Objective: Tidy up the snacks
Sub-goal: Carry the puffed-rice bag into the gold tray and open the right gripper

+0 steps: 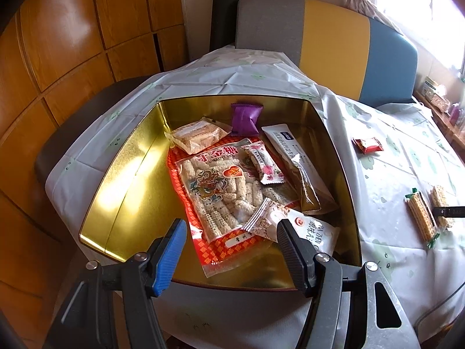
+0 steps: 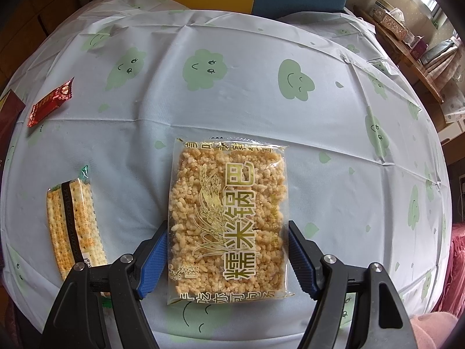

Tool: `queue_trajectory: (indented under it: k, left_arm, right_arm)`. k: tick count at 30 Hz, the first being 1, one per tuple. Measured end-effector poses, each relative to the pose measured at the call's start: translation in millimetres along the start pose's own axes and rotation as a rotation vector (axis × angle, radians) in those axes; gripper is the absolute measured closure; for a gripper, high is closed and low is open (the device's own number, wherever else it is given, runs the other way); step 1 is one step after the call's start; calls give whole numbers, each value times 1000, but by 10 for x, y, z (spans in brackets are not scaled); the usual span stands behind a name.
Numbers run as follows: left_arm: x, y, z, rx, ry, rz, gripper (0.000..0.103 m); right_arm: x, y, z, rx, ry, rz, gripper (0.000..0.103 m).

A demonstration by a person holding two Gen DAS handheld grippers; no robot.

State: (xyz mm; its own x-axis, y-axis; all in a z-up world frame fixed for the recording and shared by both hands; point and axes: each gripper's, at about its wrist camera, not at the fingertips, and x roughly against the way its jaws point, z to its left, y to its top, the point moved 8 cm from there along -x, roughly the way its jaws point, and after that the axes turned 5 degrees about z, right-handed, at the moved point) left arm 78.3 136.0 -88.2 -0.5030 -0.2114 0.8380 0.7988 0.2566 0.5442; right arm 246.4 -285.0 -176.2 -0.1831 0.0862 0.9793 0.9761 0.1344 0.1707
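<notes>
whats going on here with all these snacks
A person with a hand-held gripper in each hand is sorting snacks into a gold tin. The tin already holds several packets, including a big red bag and a purple pouch. The right hand-held gripper straddles a rice cracker pack lying on the tablecloth, jaws open either side of it. The left hand-held gripper hangs open and empty over the tin. A cracker stick and red candy are not yet in the tin.

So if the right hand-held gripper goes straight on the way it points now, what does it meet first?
Most likely the rice cracker pack, which lies flat on the tablecloth between the open fingers of the right hand-held gripper. How far below is unclear.
</notes>
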Motion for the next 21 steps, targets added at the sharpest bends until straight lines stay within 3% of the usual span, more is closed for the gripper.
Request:
queue_trajectory:
  k: [21]
  left_arm:
    - [-39,-94,-126,-32,-7,20,38]
  right_arm:
    - [125,-18,114,-1,-9,-14,30]
